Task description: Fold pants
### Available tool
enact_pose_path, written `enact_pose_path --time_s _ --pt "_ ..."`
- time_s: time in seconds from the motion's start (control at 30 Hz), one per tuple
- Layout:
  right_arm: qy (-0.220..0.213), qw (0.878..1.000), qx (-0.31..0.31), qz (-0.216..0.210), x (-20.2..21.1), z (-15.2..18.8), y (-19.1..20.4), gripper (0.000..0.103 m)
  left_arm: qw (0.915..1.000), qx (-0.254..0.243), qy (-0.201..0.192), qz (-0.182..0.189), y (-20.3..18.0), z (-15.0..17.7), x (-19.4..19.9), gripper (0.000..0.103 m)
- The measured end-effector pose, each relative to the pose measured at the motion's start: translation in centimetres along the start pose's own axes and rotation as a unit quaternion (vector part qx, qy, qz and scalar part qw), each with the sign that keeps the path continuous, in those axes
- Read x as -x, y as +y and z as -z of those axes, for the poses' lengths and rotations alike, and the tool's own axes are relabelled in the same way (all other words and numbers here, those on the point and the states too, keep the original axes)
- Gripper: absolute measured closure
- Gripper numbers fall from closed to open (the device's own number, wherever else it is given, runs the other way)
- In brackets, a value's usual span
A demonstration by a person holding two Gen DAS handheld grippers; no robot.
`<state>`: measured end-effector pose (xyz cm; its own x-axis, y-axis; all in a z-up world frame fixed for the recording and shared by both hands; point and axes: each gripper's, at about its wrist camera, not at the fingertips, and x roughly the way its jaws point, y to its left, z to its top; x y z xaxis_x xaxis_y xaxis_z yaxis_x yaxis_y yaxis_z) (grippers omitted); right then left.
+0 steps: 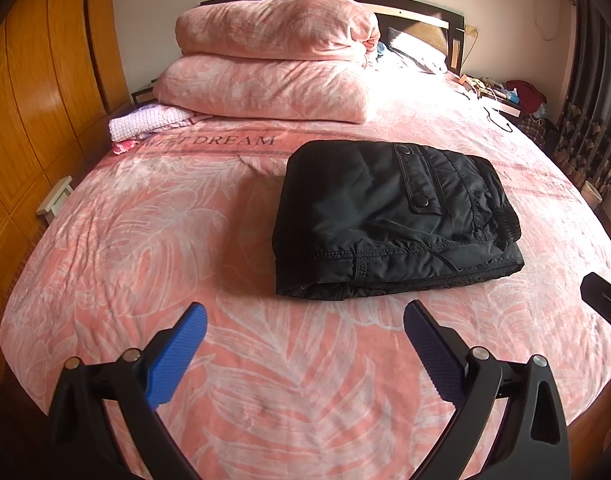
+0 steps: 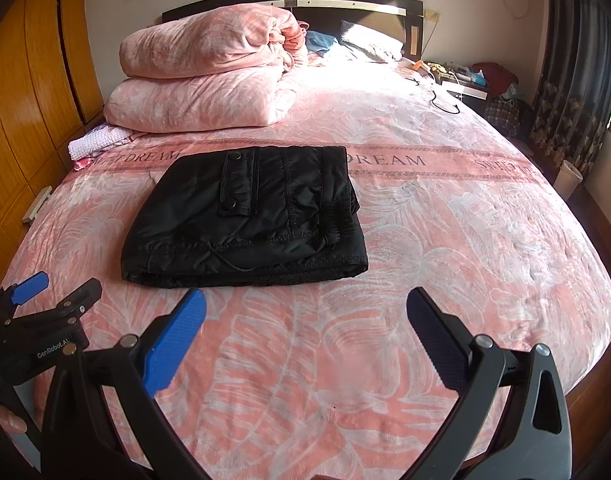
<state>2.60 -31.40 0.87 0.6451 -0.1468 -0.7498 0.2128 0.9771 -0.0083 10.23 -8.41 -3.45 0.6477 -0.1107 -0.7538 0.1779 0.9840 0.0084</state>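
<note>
Left gripper: nearest to the left wrist camera we see the left black two-finger gripper with blue ribbed pads (image 1: pixel 305 320). Its fingers stand wide apart and we see nothing between them. It hangs above the pink cover, near the front edge of the bed.

Right gripper: the right black two-finger gripper with blue ribbed pads (image 2: pixel 306 307) is also spread wide, with nothing between its fingers. From the left wrist view we see only a black piece of it at the right border (image 1: pixel 603 304).

Hand: in the right wrist view a part of a hand (image 2: pixel 9 420) shows at the lower left, just under the left gripper (image 2: pixel 45 292).

Pants: the black padded pants with snap buttons (image 1: pixel 389 220) lie on the bed cover, folded into a thick rectangular packet. They are in front of both grippers and apart from them; no finger touches them. In the right wrist view the packet (image 2: pixel 245 216) lies left of centre, with a thin black cord on its front edge.

Bed cover: a pink fleece bed cover with white leaf pattern (image 1: pixel 145 220) carries the words "SWEET DREAM" in a band behind the pants.

Blankets: two folded pink fleece blankets (image 1: pixel 273 60) are stacked near the dark headboard (image 2: pixel 289 0).

Small cloth: a white and lilac folded cloth (image 1: pixel 145 124) lies beside the lower blanket, at the bed's left edge.

Wardrobe: an orange wooden wardrobe (image 1: pixel 33 100) stands along the left side.
</note>
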Motion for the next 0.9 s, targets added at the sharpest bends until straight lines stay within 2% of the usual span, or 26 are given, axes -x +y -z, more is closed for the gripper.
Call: enact_pose_path --time_s 0.9 --pt "0.008 1.000 0.001 -0.008 -0.95 0.01 -0.08 0.003 1.0000 -0.004 0.004 -0.002 0.24 -0.32 -0.70 0.004"
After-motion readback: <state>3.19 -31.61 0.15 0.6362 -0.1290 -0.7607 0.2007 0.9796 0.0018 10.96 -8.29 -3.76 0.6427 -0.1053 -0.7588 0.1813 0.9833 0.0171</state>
